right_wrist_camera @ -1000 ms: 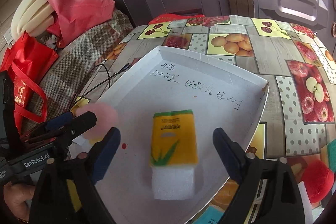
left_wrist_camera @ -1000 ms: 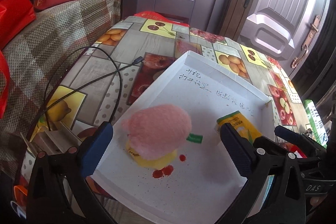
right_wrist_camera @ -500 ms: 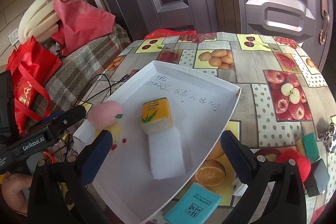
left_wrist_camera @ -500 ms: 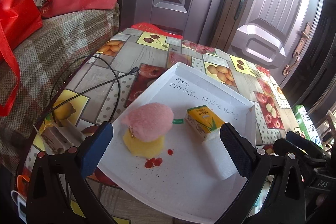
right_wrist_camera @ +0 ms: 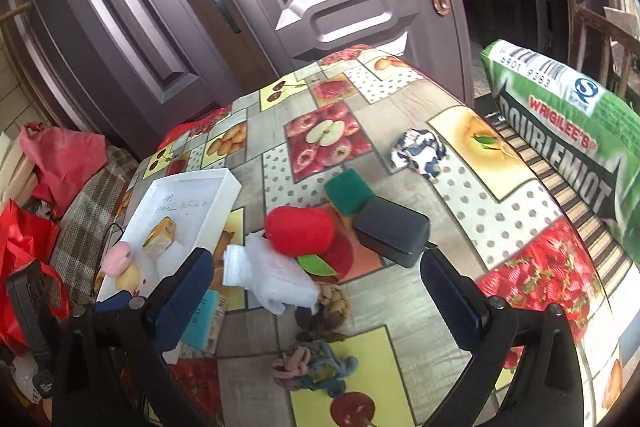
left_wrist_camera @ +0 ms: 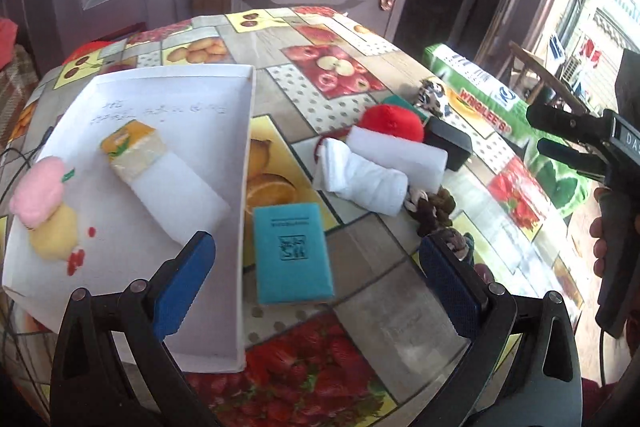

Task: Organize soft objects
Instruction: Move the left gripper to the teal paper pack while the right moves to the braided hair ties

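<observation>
Currently we list the soft things by where they lie relative to the white tray (left_wrist_camera: 168, 315). Inside it: a pink plush peach (left_wrist_camera: 36, 191) on a yellow plush piece (left_wrist_camera: 56, 235) at the near left corner, and a yellow-wrapped sponge (left_wrist_camera: 132, 151) touching a white foam block (left_wrist_camera: 180, 195) in the middle. Red spots mark the tray floor near the yellow piece.

Just outside the tray's right wall we count a teal tissue pack (left_wrist_camera: 292, 255) lying flat on the fruit-print tablecloth (left_wrist_camera: 360, 307). Further right of the tray: a crumpled white cloth (left_wrist_camera: 360, 175), a second white foam block (left_wrist_camera: 400, 155), a red plush apple (right_wrist_camera: 300, 227) with a green leaf, a green sponge (right_wrist_camera: 346, 191), a black case (right_wrist_camera: 392, 231), brown and pastel fabric scraps (right_wrist_camera: 316, 363), and a black-and-white patterned cloth (right_wrist_camera: 418, 149). A big green gum-pack pillow (right_wrist_camera: 560, 127) sits at the table's far right edge.

Our left gripper (left_wrist_camera: 316, 275) hovers over the tissue pack and the tray's right wall, fingers spread wide, holding nothing. Our right gripper (right_wrist_camera: 316, 287) hangs above the cluster right of the tray, likewise spread wide and empty. Bare tablecloth lies beyond the tray toward the door.
</observation>
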A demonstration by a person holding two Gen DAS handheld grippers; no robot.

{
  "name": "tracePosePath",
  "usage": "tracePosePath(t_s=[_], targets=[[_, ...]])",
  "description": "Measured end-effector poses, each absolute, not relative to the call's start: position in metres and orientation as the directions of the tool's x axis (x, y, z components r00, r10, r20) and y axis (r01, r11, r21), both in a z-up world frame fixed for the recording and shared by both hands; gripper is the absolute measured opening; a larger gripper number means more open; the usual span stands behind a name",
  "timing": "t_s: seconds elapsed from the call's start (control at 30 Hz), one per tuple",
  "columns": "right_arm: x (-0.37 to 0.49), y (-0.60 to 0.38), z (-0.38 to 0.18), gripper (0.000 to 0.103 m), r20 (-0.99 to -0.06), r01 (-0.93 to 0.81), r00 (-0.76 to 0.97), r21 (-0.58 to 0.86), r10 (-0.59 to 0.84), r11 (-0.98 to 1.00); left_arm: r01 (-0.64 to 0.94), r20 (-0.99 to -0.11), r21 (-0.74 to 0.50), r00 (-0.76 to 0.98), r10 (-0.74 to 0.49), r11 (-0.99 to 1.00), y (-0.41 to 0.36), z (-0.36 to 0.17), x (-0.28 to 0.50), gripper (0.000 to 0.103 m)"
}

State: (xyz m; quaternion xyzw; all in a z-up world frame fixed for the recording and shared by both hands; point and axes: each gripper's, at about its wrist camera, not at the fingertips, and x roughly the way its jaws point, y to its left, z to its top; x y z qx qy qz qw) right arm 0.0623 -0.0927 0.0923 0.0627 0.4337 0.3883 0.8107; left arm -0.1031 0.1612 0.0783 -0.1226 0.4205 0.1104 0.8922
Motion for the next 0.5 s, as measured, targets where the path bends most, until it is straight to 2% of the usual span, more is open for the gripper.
tracePosePath(t_s=[0.1, 0.27, 0.37, 0.5], targets=[[0.066, -0.120, 0.091, 0.103, -0.659, -0.547, 0.355, 0.429, 0.663, 0.719, -0.277, -0.805, -0.072, 0.583, 0.108, 0.958, 0.139, 0.063, -0.083, 0.103], [0.073, -0.156, 0.097, 0.103, -0.644, -0.519, 0.385, 0.442, 0.661, 0.732, -0.347, -0.853, -0.006, 0.492, 0.176, 0.938, 0.135, 0.036, -0.062, 0.103], [0.079, -0.172, 0.099, 0.103, -0.637, -0.507, 0.400, 0.446, 0.660, 0.738, -0.354, -0.850, 0.038, 0.481, 0.216, 0.934, 0.132, 0.031, -0.062, 0.103], [0.085, -0.181, 0.100, 0.103, -0.634, -0.502, 0.400, 0.453, 0.662, 0.737, -0.314, -0.850, -0.058, 0.513, 0.118, 0.948, 0.120, 0.036, -0.065, 0.103]])
